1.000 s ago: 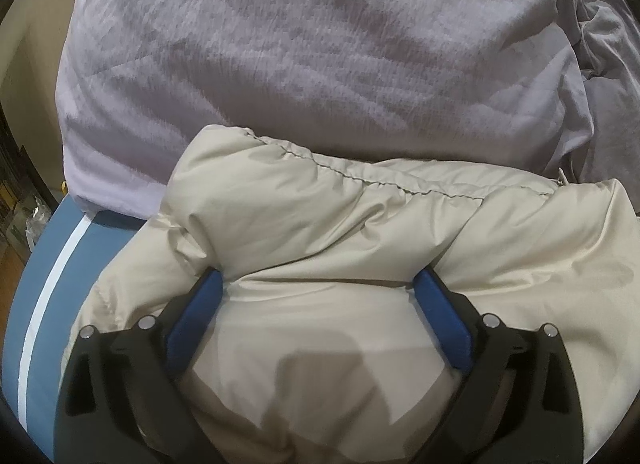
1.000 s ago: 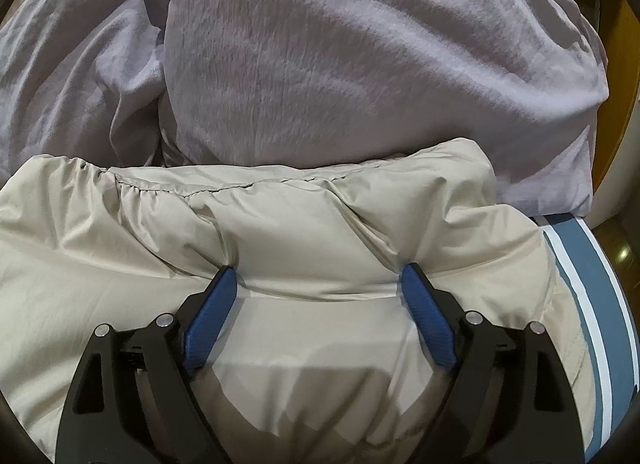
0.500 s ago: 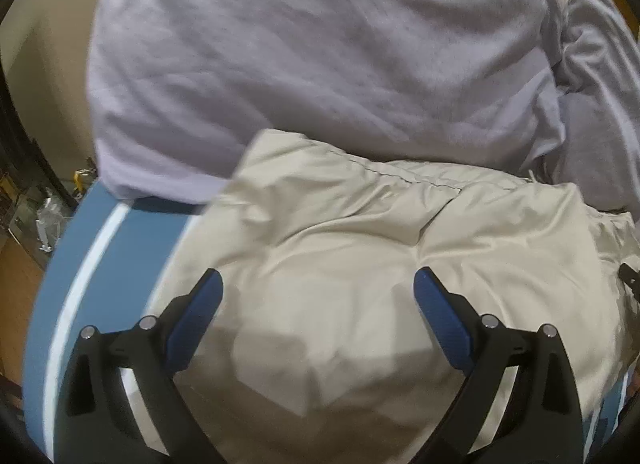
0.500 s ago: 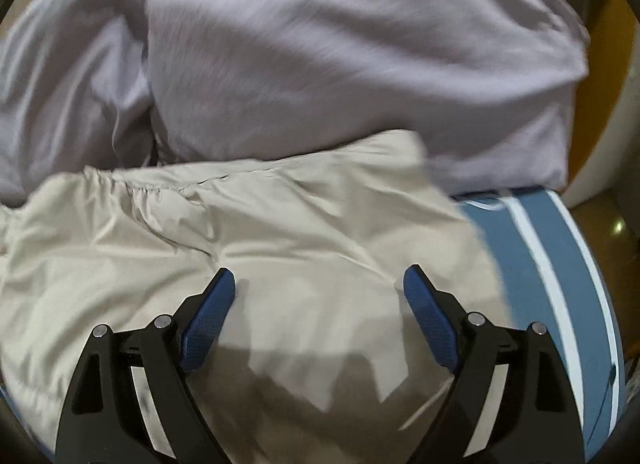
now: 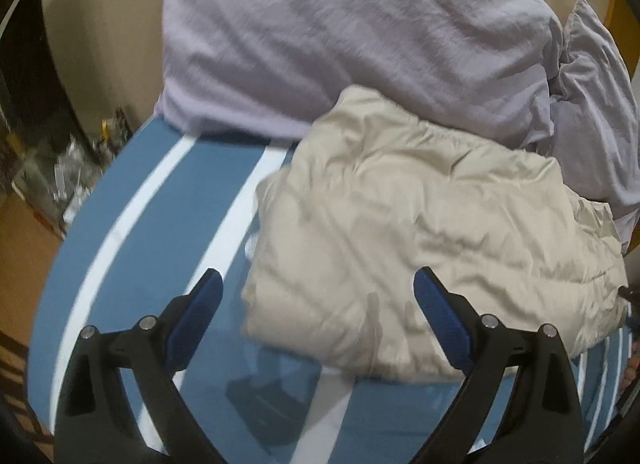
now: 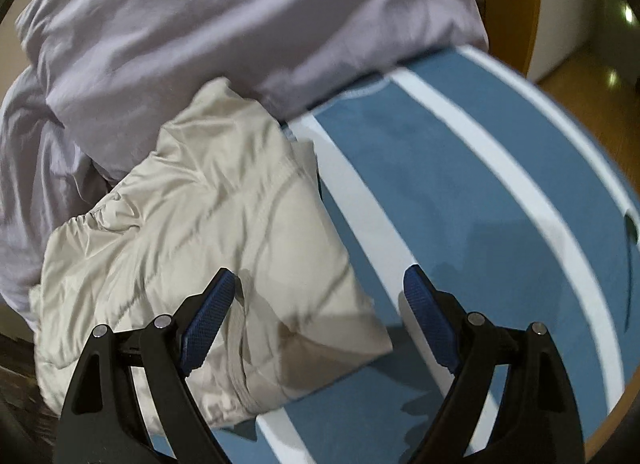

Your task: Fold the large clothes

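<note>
Left wrist view: the left gripper hangs above a bed, its two blue-padded fingers spread wide apart with nothing between them. Below lies a blue sheet with white stripes. A cream puffy jacket, folded into a thick bundle, rests on the sheet right of centre; its near left corner sits in the space seen between the fingers, but the pads do not touch it. Behind the jacket, touching its far edge, is a large pale lilac pillow, and rumpled lilac bedding lies at the far right. Blurred clutter sits on the floor at the left, past the bed's edge.

Right wrist view: the right gripper also has its jaws wide apart and empty. The jacket lies left of centre on the sheet, with its near right corner showing between the fingers, below them. The pillow fills the top and meets the jacket's far end. A wooden floor shows at the right edge.
</note>
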